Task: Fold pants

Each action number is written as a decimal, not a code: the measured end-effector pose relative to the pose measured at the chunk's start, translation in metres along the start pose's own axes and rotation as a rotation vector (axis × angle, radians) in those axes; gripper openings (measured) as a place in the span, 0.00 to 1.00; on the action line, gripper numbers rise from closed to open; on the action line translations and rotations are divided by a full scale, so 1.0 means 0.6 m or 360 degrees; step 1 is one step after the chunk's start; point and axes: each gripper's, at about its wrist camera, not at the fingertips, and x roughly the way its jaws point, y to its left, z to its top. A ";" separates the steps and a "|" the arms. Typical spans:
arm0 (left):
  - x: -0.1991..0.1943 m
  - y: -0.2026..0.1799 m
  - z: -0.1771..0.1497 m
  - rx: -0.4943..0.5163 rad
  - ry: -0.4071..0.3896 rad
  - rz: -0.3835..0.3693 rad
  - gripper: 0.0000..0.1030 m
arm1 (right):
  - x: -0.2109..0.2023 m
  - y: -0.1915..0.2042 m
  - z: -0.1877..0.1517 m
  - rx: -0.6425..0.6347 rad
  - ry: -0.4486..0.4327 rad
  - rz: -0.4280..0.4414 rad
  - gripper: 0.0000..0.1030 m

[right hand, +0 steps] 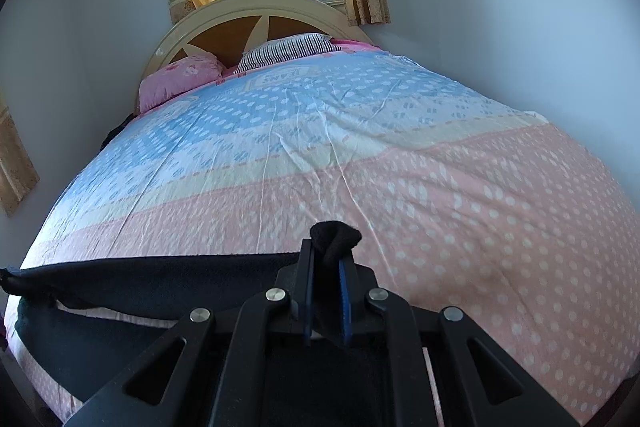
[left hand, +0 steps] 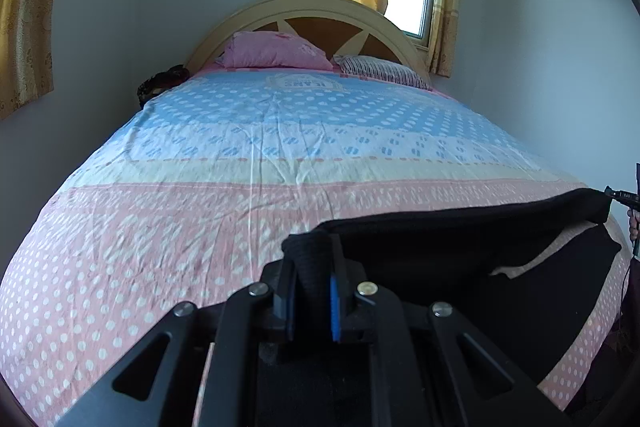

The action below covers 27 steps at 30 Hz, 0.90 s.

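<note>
Left tongs (left hand: 312, 259) clenched on black pants (left hand: 460, 227) — right tongs (right hand: 330, 251) likewise, above bedsheet (left hand: 200, 155).

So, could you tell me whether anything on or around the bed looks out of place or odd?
Nothing stands out. The black pants hang stretched between the left gripper and right gripper, both clamped on the fabric above the bedsheet, which is only lightly creased.
</note>
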 end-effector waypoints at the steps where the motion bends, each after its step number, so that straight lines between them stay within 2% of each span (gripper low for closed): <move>1: -0.006 -0.001 -0.010 0.0004 -0.0004 -0.0006 0.13 | -0.001 -0.005 -0.010 0.0005 0.0018 -0.0008 0.10; 9: -0.023 -0.015 -0.095 0.0036 0.0082 -0.0032 0.13 | -0.007 -0.021 -0.079 -0.0026 0.0138 -0.0048 0.11; 10: -0.022 -0.017 -0.104 0.0046 0.0094 -0.0019 0.13 | -0.013 -0.019 -0.083 -0.0044 0.0138 -0.0064 0.16; 11: -0.021 -0.018 -0.110 0.0055 0.0103 -0.0009 0.13 | -0.020 -0.013 -0.084 -0.0068 0.0137 -0.0094 0.27; 12: -0.021 -0.019 -0.116 0.0059 0.0105 -0.0005 0.13 | -0.028 -0.009 -0.082 -0.0085 0.0126 -0.0134 0.44; 13: -0.023 -0.020 -0.120 0.0055 0.0100 -0.0004 0.13 | -0.039 -0.004 -0.081 -0.0104 0.0109 -0.0179 0.50; 15: -0.030 -0.019 -0.122 0.0052 0.0080 -0.0006 0.13 | -0.071 0.017 -0.076 -0.0179 0.0044 -0.0210 0.53; 17: -0.035 -0.019 -0.123 0.0051 0.0067 -0.0010 0.13 | -0.108 0.067 -0.073 -0.0328 -0.0035 -0.0195 0.53; 19: -0.036 -0.021 -0.125 0.0065 0.0063 -0.0004 0.13 | -0.128 0.130 -0.078 -0.0485 -0.0051 -0.0101 0.53; 22: -0.038 -0.019 -0.127 0.0049 0.0056 -0.0008 0.13 | -0.126 0.248 -0.112 -0.0780 0.0022 0.0093 0.52; 27: -0.038 -0.021 -0.132 0.0028 0.0031 -0.0001 0.13 | -0.083 0.423 -0.205 -0.1211 0.0181 0.0360 0.52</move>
